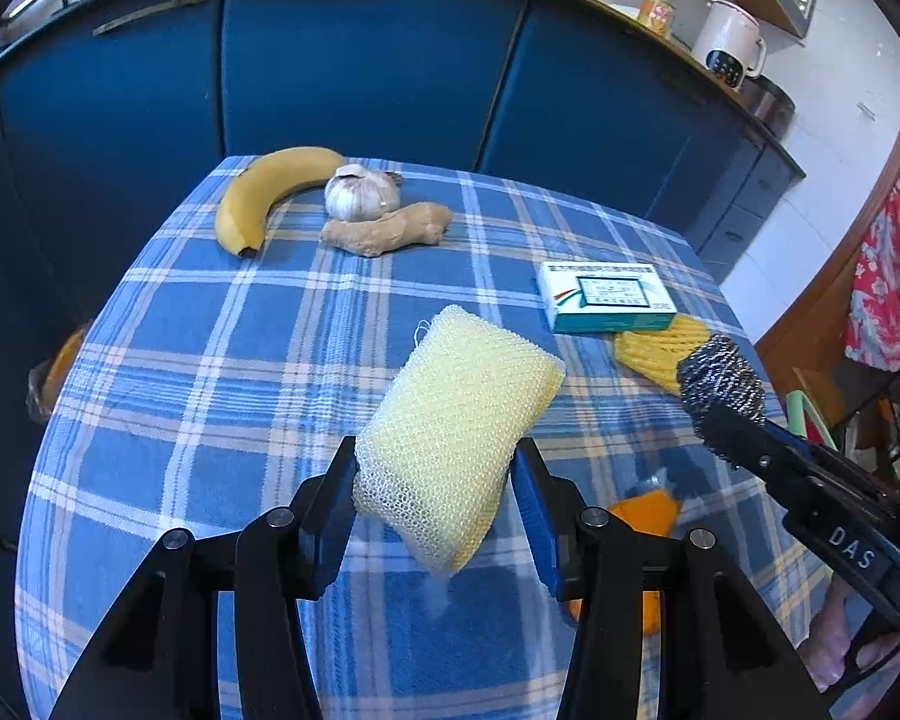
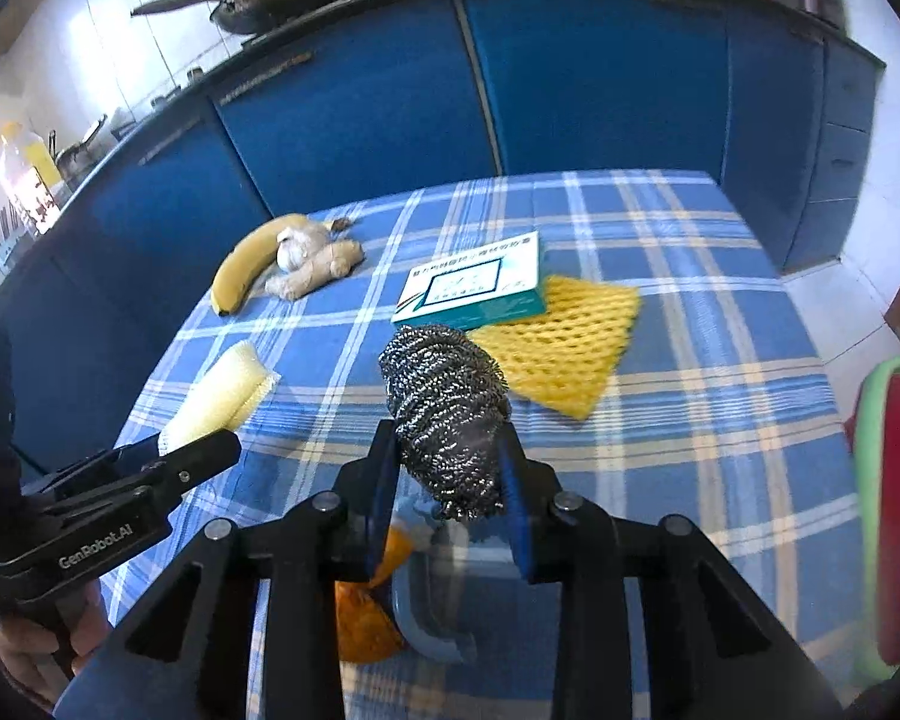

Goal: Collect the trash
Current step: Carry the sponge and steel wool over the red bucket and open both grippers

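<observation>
A: Above the near edge of the table (image 1: 150, 312), both pieces of trash are already off the cloth. The left gripper (image 1: 435, 504) pinches the pale yellow mesh sponge (image 1: 456, 414) across its lower half, and the right gripper (image 2: 450, 468) is clamped on the steel wool scourer (image 2: 444, 414), which sticks out past its pads.

B: So the pick-up is done for these two?

A: That is my reading — both look lifted clear, and the step in hand seems to be the carry. Under the right gripper, at the near edge, lie a blue curved piece (image 2: 426, 618) and something orange (image 2: 360, 630); I cannot tell what they are.

B: What stays on the table?

A: Toward the right edge, a teal and white box (image 1: 603, 297) rests partly on a yellow foam net (image 2: 561, 354). At the far left corner lie a banana (image 1: 264, 195), a garlic bulb (image 1: 360, 192) and a ginger root (image 1: 384, 231), the garlic touching the ginger.

B: And next?

A: No bin shows clearly in either view, so the next move calls for finding one, swinging both grippers over it without knocking each other, and only then spreading the jaws. The net would likely follow; the food I would leave.
</observation>
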Action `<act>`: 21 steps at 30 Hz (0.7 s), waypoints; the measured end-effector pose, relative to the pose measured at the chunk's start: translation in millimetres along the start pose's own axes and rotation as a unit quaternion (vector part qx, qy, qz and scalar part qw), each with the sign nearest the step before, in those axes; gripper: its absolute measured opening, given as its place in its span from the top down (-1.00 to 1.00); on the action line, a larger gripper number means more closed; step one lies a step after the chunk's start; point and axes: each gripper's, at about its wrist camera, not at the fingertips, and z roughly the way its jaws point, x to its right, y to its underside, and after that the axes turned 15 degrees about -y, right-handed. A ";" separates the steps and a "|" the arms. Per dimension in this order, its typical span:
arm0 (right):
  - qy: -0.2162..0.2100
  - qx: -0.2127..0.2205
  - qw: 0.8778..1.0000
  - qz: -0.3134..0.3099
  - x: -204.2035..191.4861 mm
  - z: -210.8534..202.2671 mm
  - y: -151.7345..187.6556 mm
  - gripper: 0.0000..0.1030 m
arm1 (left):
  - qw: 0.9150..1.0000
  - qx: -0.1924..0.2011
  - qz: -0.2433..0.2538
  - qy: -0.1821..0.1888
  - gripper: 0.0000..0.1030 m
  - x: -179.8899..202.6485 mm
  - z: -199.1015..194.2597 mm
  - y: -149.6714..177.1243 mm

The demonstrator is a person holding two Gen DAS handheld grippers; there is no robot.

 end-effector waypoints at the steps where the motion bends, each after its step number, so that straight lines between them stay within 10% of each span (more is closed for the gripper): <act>1: 0.001 0.004 1.000 0.001 0.7 -5.6 0.4 0.33 | 1.000 0.001 0.001 0.002 0.01 1.8 -2.9 0.4; 21: 0.036 0.068 0.996 0.039 31.2 -103.7 22.4 0.33 | 0.998 0.030 0.039 0.034 0.01 56.3 -48.8 3.3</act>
